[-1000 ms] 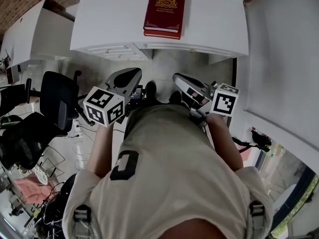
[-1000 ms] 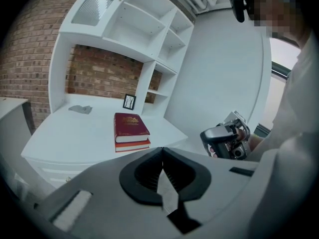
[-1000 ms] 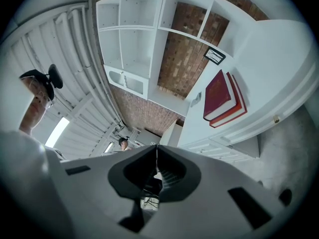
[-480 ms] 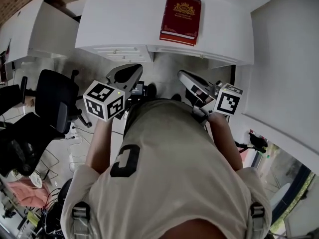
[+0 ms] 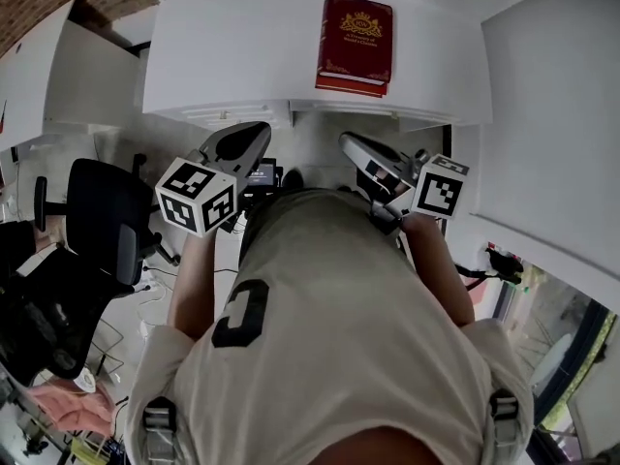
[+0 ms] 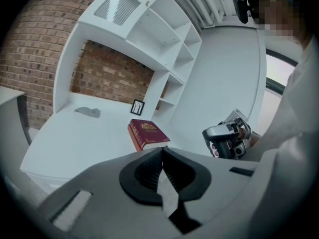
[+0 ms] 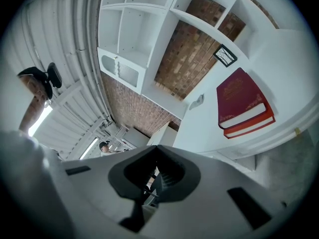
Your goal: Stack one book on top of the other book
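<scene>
1. My left gripper [image 6: 162, 152]: jaws pressed together, nothing between them. My right gripper [image 7: 158, 158]: also closed and empty. I hold both at my waist, well apart from the white desk [image 5: 223, 46].
2. The dark red hardback book with gold crest [image 5: 356, 27] lies flat on the brighter red hardback book [image 7: 251, 126], edges nearly flush, near the desk's front edge.
3. Stack judged complete. Risk: another reach in with closed jaws could knock the top book askew or shove both off the front edge.
</scene>
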Demonstrator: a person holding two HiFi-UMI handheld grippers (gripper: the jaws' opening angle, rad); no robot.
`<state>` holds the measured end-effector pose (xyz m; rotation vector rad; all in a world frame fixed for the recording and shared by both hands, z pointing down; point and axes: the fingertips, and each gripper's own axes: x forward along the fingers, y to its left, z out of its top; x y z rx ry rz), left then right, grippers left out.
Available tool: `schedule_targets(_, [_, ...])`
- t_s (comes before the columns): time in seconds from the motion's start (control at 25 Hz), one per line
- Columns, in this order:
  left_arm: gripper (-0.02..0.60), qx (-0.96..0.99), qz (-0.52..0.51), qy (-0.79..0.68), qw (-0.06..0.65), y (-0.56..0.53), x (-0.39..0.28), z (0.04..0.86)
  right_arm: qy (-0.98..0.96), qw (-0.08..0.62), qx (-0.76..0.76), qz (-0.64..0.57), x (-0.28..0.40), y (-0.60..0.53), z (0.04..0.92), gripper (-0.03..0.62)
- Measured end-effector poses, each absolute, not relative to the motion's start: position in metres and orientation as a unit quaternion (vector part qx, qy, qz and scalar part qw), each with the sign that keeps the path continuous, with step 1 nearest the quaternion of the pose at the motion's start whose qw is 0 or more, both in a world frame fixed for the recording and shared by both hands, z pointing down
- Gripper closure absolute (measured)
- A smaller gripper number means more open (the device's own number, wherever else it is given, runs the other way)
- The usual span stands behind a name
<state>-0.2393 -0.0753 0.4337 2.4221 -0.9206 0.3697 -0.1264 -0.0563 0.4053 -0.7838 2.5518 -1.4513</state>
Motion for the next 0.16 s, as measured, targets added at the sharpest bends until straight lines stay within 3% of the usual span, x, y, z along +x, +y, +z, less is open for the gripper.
schedule_targets(0.16, [0.578,0.895,0.142,-0.329,0.267,-0.0843,-0.2415,0.4406,0.838,0.043,-0.257,-0.479,-0.137,-0.0649,0.4094,0.589])
